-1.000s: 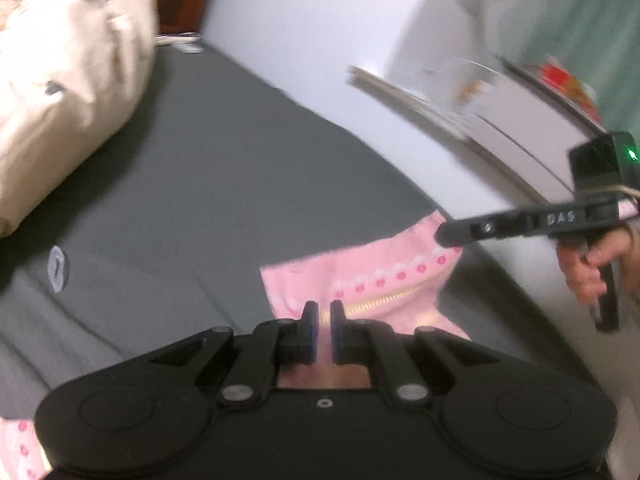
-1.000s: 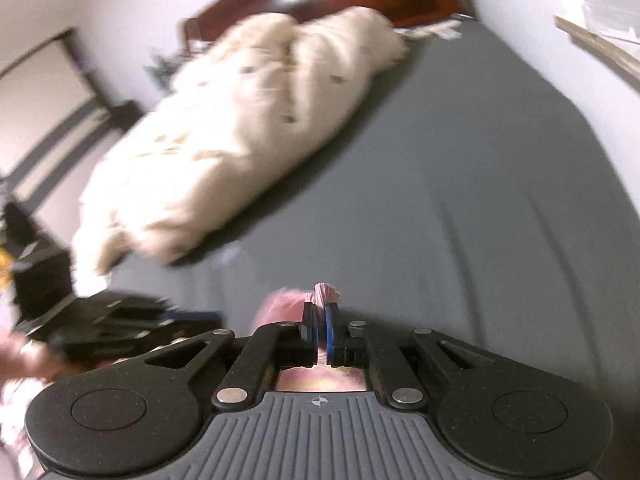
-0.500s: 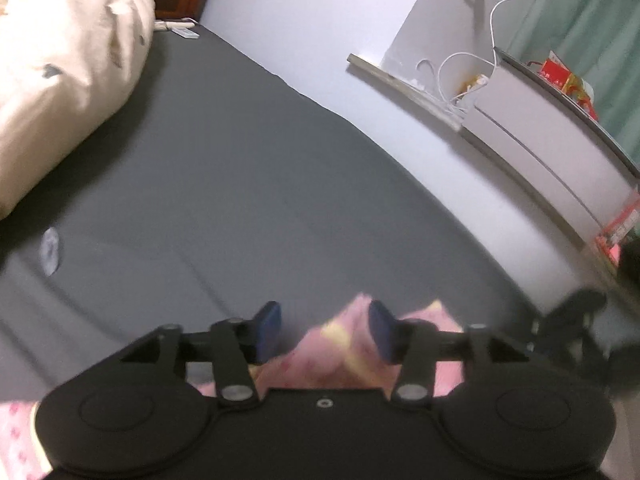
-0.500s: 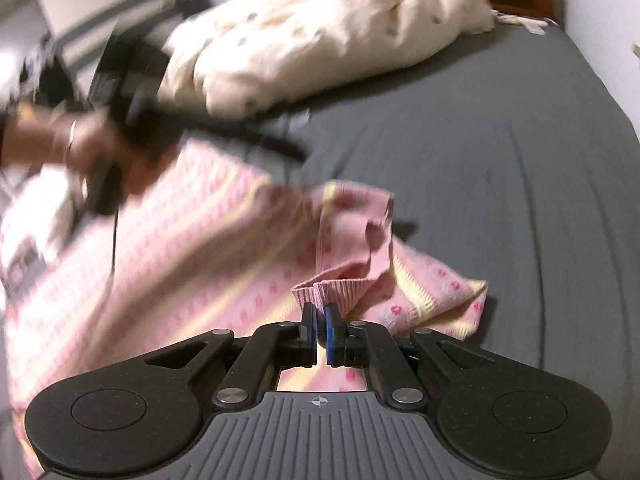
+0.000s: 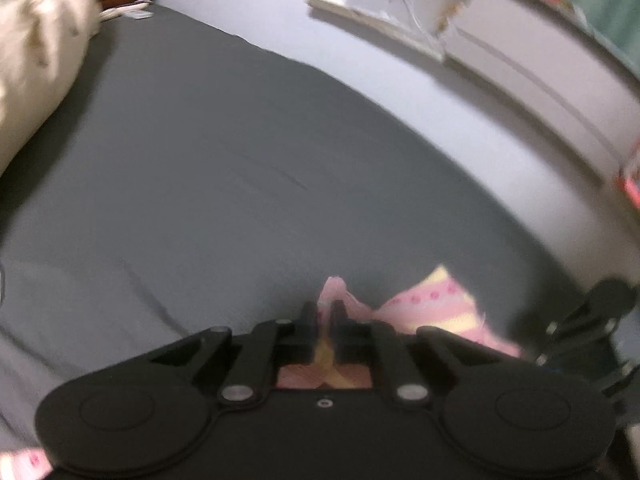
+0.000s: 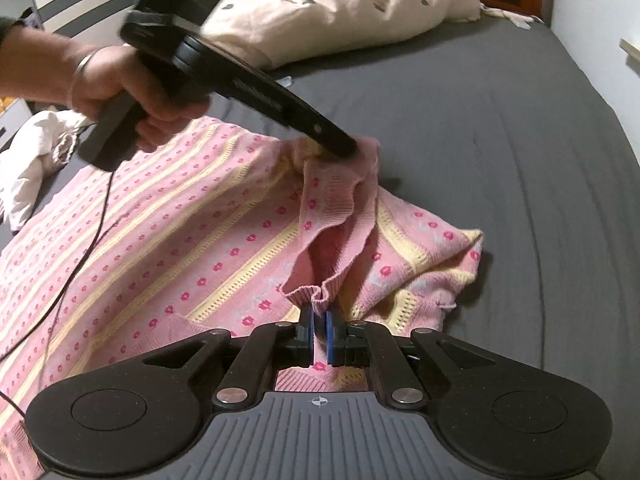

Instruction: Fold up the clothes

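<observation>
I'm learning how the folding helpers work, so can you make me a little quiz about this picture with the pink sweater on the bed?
1. True or false: the right gripper is pinching a ribbed edge of the pink sweater.
2. What is the sweater lying on? A) a wooden floor B) a dark grey bed sheet C) a white table
3. Fill in: behind the left gripper, a cream ______ lies bunched near the headboard.

Key: 1 true; 2 B; 3 quilt
</observation>
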